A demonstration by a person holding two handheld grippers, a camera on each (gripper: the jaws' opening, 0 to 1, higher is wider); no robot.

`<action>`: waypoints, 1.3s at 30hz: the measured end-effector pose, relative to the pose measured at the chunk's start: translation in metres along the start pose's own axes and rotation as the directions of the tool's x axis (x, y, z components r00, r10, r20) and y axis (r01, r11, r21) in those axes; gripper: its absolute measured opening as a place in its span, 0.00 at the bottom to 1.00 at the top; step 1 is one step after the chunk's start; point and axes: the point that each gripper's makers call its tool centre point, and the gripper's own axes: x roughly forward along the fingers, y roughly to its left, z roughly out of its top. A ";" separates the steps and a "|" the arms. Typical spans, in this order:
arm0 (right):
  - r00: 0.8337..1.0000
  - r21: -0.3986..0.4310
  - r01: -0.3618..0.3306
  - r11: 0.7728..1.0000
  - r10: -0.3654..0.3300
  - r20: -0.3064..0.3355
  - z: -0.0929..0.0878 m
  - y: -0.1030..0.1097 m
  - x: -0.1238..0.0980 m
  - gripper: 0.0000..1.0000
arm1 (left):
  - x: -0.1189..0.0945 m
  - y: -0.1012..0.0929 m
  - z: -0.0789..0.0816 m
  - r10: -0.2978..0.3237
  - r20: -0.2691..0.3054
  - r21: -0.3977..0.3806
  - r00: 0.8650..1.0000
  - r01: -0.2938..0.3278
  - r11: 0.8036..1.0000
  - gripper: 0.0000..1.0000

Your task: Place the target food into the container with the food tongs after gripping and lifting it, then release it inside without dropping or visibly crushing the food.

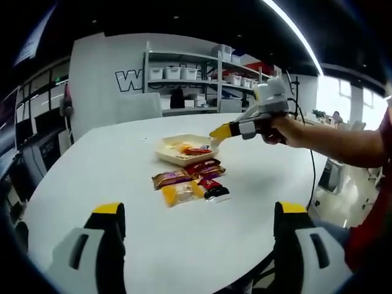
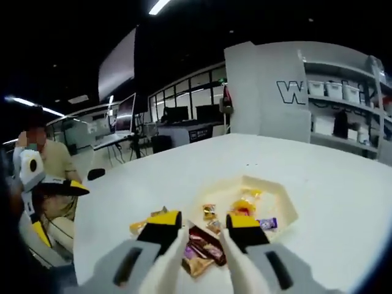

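Observation:
A cream tray sits mid-table with a few wrapped snacks in it, among them a yellow one and a purple one. In front of it lie loose packets: a brown one, a yellow one and a red-black one. My left gripper is low over the near table, its jaws wide apart and nothing between them. A hand holds my right gripper above the tray's right rim. It is open, above the brown packets beside the tray.
The round white table has bare room to the left and near side. Shelving with white bins stands behind it. A person sits at a desk off the table's far side. A cable hangs from the right gripper.

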 end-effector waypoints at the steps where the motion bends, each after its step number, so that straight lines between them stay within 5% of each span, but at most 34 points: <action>1: 1.000 0.007 -0.013 1.000 0.013 -0.012 -0.004 0.003 0.002 0.23 | 0.000 0.000 0.000 0.001 0.000 0.001 1.000 -0.001 1.000 0.99; 5: 0.996 0.006 -0.061 0.998 0.061 -0.060 -0.021 0.016 0.009 0.23 | 0.000 0.002 0.000 0.002 -0.001 0.002 1.000 -0.002 1.000 0.99; 18: 0.988 0.003 -0.060 0.998 0.060 -0.140 -0.049 0.018 0.022 0.24 | -0.001 0.004 0.000 0.006 0.001 -0.003 1.000 -0.006 1.000 0.99; 35: 0.981 0.159 0.042 0.986 -0.011 -0.192 -0.063 0.009 -0.018 0.23 | 0.003 -0.005 0.000 -0.020 -0.001 0.008 1.000 0.020 1.000 0.99; 39: 0.987 0.090 0.028 0.996 -0.013 -0.163 -0.057 0.008 -0.016 0.23 | 0.005 -0.007 0.001 -0.025 -0.003 0.012 1.000 0.025 1.000 0.99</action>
